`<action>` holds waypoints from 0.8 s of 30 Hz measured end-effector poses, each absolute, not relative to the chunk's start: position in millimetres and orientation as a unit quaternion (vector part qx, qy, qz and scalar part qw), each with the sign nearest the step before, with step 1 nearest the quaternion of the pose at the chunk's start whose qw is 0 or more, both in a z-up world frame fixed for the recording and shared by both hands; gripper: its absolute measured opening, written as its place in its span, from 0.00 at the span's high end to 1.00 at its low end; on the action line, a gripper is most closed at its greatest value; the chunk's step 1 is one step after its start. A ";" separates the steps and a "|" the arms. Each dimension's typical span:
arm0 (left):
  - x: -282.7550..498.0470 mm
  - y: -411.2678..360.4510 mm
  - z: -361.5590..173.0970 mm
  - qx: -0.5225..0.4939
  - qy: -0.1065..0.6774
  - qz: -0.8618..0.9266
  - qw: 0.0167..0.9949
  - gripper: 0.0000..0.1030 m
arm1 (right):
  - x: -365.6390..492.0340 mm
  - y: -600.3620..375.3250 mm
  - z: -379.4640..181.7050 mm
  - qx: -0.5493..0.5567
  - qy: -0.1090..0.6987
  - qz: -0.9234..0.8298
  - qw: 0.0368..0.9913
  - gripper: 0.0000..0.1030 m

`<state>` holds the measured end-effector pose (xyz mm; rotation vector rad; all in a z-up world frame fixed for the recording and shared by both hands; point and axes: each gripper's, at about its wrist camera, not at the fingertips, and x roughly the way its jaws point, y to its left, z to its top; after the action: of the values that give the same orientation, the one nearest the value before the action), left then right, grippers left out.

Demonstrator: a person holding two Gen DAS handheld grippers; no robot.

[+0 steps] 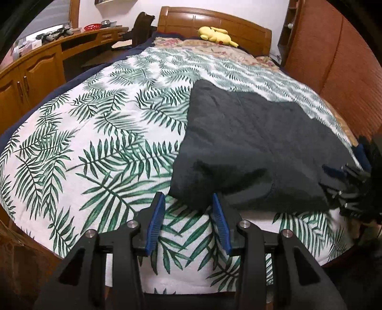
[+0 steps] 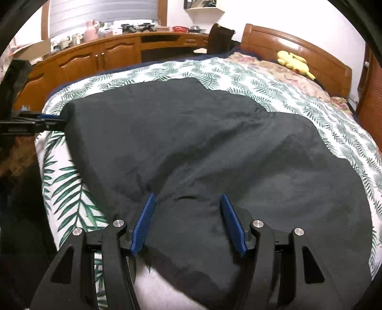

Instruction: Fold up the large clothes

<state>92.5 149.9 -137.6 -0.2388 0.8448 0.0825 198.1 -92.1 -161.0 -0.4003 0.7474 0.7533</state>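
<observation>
Dark garment point(image 2: 191, 147) spread flat on leaf-print bedspread point(image 1: 95, 147), toward near edge of bed, two lobes reaching toward headboard point(image 1: 214, 21). No brand, label or readable writing visible on garment, bedspread or grippers. Left gripper point(image 1: 188, 202) angled down over near-left corner of garment; jaws apart, blue pads point(image 1: 157, 224) on either side of bare bedspread, garment corner just beyond fingertips, right pad's tip at cloth edge; contact not certain. Nothing clamped. In right wrist view, same gripper entering from left, fingertips against garment's left corner. Right gripper point(image 2: 187, 198) angled down over garment's near edge; jaws wide apart, dark cloth with small wrinkle lying between pads point(image 2: 143, 226), not pinched. In left wrist view, right gripper at far right edge, blurred, beside garment's right side. Beyond garment: floral sheet point(image 1: 214, 45) at head of bed, yellow plush point(image 1: 216, 34) lying near headboard. Wooden cabinet point(image 2: 95, 57) along far side of bed, pink jug point(image 2: 91, 30) and red bowl point(image 2: 180, 29) on top among small clutter too small to read. Dark chair point(image 2: 219, 38) by bed's far corner.
</observation>
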 end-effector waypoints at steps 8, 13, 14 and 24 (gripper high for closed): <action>101.7 152.2 -124.4 -0.129 0.399 0.043 0.907 0.62 | 199.7 -96.2 -163.1 -0.187 0.354 0.359 0.843 0.42; 106.2 154.5 -129.6 -0.147 0.408 0.045 0.900 0.62 | 197.2 -98.2 -162.3 -0.191 0.351 0.361 0.843 0.42; 106.6 155.8 -129.8 -0.155 0.410 0.044 0.898 0.62 | 197.5 -99.2 -161.9 -0.191 0.351 0.363 0.842 0.42; 105.9 102.9 -71.4 -0.062 0.350 0.044 0.934 0.99 | 200.9 -149.1 -139.1 -0.126 0.368 0.356 0.849 0.43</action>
<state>105.9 102.9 -71.4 -0.1275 0.7159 0.0906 200.9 -149.1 -139.1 -0.2658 0.7763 0.7502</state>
